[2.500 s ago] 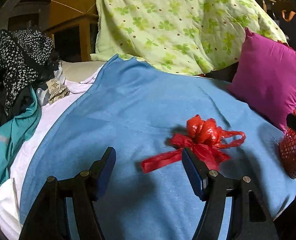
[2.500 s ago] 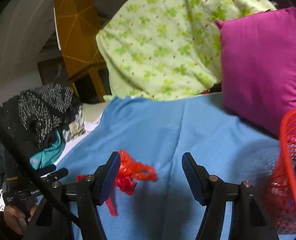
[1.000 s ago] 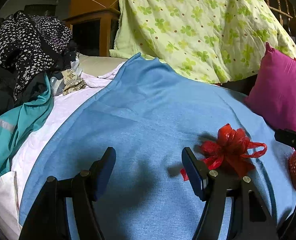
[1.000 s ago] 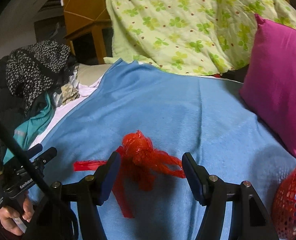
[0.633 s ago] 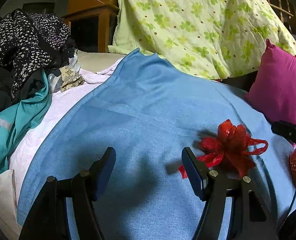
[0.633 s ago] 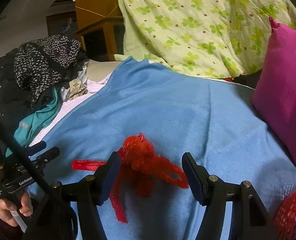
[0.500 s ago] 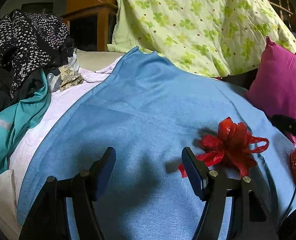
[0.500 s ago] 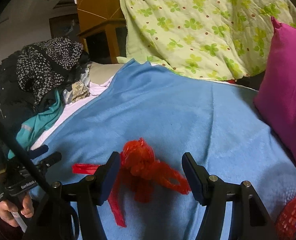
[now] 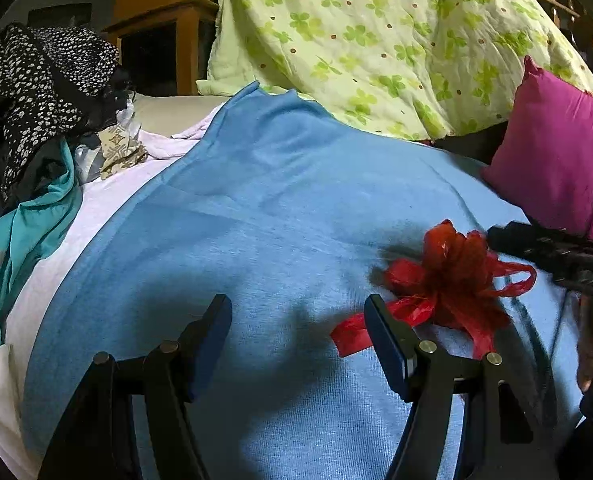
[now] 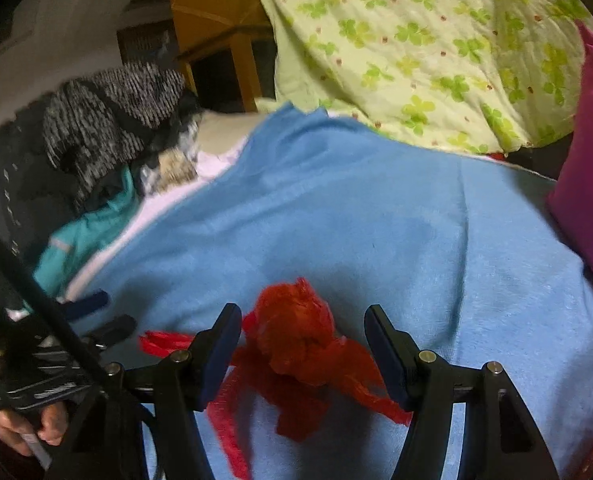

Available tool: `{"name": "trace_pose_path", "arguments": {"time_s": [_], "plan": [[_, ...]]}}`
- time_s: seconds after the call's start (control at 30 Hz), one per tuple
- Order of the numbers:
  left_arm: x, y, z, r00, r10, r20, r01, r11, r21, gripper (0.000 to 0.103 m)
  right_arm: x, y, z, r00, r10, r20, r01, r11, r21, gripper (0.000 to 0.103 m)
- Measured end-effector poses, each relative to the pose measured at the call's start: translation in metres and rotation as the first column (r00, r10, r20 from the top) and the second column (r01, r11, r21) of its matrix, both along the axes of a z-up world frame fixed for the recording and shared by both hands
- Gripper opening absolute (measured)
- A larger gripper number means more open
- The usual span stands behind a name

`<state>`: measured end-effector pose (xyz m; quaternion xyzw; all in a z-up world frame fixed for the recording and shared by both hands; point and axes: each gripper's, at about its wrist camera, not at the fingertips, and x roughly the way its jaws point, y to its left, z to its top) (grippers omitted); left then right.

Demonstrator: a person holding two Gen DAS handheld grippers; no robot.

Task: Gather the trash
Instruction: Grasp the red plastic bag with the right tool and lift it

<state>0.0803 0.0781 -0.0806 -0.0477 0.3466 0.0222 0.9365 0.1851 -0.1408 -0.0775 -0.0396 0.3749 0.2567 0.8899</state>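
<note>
We see a dim room where a blue blanket [image 9: 280, 220] covers the bed across the frame's middle, a clover-print quilt [image 9: 376, 36] heaped at upper right, an orange wooden cabinet [image 9: 164, 36] at upper left.

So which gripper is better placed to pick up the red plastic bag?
Right. The right gripper is open with the red plastic bag between its fingers on the blue blanket. The left gripper is open too, but the bag lies outside its right finger.
</note>
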Motion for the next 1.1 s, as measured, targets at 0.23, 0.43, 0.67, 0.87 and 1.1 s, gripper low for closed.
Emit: {"name": "trace_pose_path", "arguments": {"time_s": [0.23,0.43,0.67,0.87,1.1], "plan": [[0.0,-0.004,-0.003,1.0,-0.022,-0.008,0.022,1.0,0.005,0.069,0.028,0.011,-0.036,0.991,0.014,-0.132,-0.021,0.999,-0.048,0.046],[-0.004,-0.011,0.002,0.998,-0.06,0.032,0.06,0.998,-0.002,0.069,0.019,-0.004,-0.026,0.991,0.008,-0.135,-0.005,1.0,0.022,0.042],[0.0,-0.045,0.008,0.983,-0.182,0.02,0.183,0.982,-0.043,0.071,0.006,-0.062,0.0,0.987,-0.118,-0.113,0.127,0.988,0.083,0.042],[0.044,-0.089,-0.001,0.973,-0.203,-0.114,0.188,0.974,-0.128,0.075,-0.013,-0.109,0.016,0.985,-0.162,-0.065,0.168,0.981,0.101,0.042],[0.075,-0.109,-0.031,0.966,-0.086,-0.243,0.052,0.988,-0.142,0.075,-0.013,-0.155,0.015,0.973,-0.213,-0.093,0.224,0.963,0.146,0.042]]}}
